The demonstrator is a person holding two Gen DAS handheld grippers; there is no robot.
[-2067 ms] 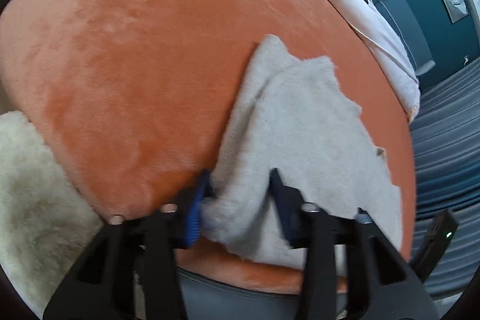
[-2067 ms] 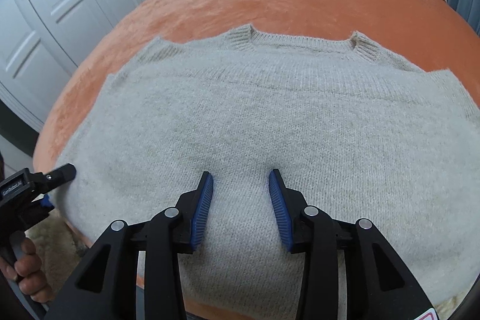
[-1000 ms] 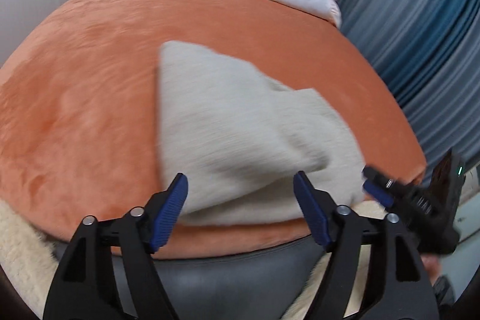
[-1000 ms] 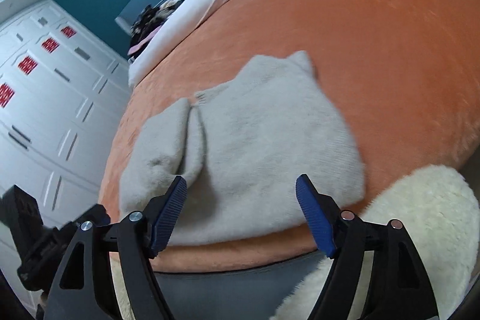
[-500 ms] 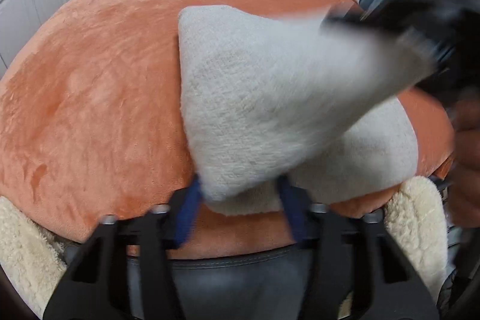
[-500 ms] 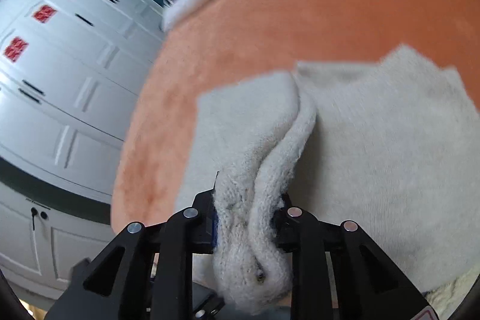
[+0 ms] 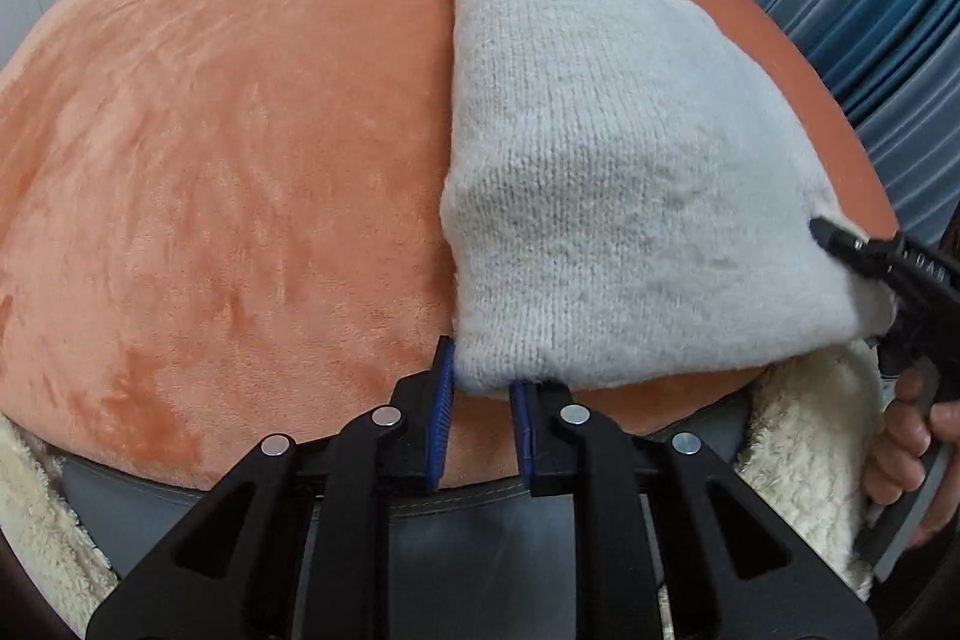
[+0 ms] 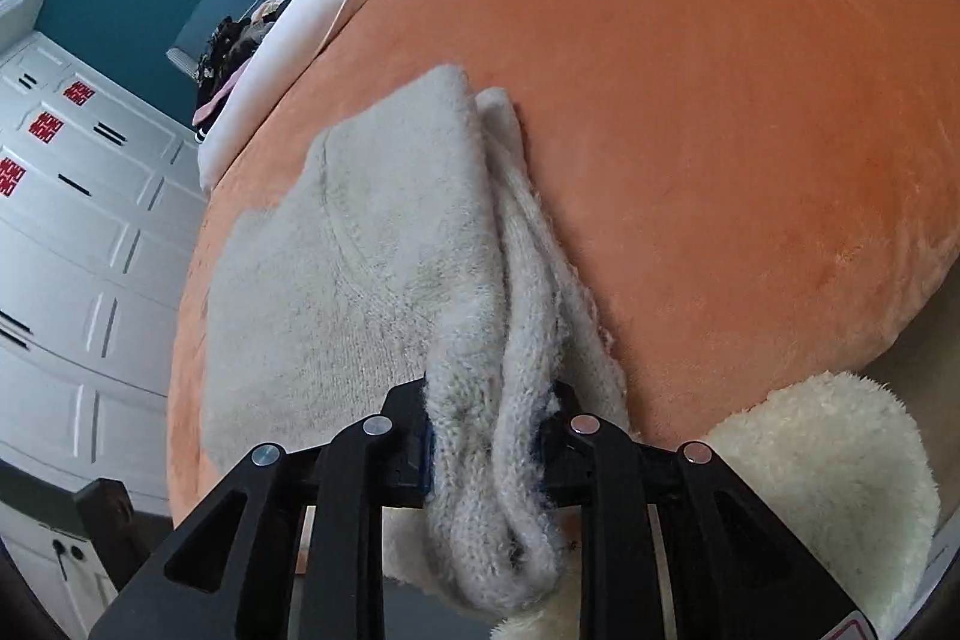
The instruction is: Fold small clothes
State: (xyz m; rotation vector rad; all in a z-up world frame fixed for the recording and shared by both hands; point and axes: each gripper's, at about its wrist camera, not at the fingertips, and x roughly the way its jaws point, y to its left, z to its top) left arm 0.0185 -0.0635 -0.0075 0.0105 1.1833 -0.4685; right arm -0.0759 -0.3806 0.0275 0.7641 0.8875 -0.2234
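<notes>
Left gripper (image 7: 480, 394): closing on near left corner of folded grey sweater (image 7: 624, 172), blue pads (image 7: 443, 388) pressing knit from both sides. Right gripper (image 8: 487, 436): clamped on thick bunch of same sweater (image 8: 360, 280), several folded layers squeezed between pads and hanging out below them.

Count: two grippers, one sweater, one orange blanket (image 7: 228, 160), one hand (image 7: 912, 448) in sight.

Left wrist view, left to right: bare orange blanket across left half; sweater lying on blanket right of centre, folded edge running away from pads toward far end of bed; near left corner directly at fingertips of left gripper, near right corner at tip of right gripper (image 7: 840, 238), seen entering from right edge with hand wrapped around its handle below. Cream fleece (image 7: 798, 454) along near edge of bed, just under sweater's right corner.

Right wrist view, left to right: white cupboard doors (image 8: 78, 250); flat body of sweater spread on blanket left of pads; bunched folds rising straight ahead from pads; bare orange blanket (image 8: 750, 130) to right; cream fleece (image 8: 840, 466) at lower right.
</notes>
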